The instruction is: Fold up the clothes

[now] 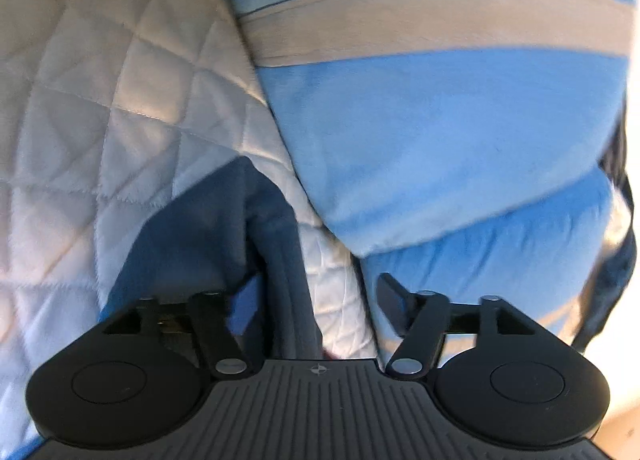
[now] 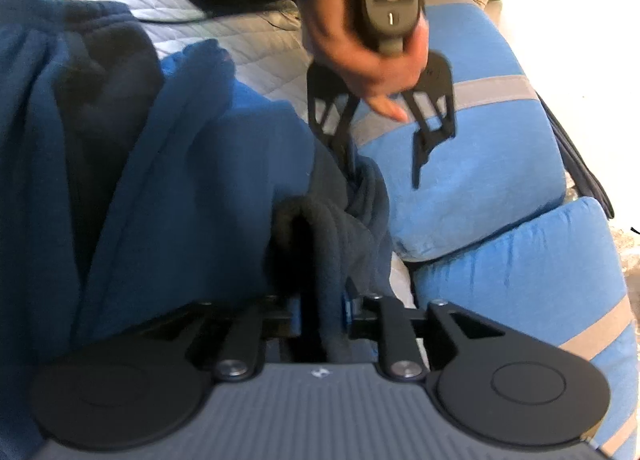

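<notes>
I am mid-fold on the dark blue garment point(image 2: 168, 180), bunched on the white quilt point(image 1: 80, 100) left of the blue cushions point(image 2: 480, 180). My right gripper point(image 2: 324, 316) stands part open around a fold; my left gripper point(image 2: 384, 136) gapes wide, one finger touching cloth. Next I need a fresh edge; the garment's outline is hidden
</notes>
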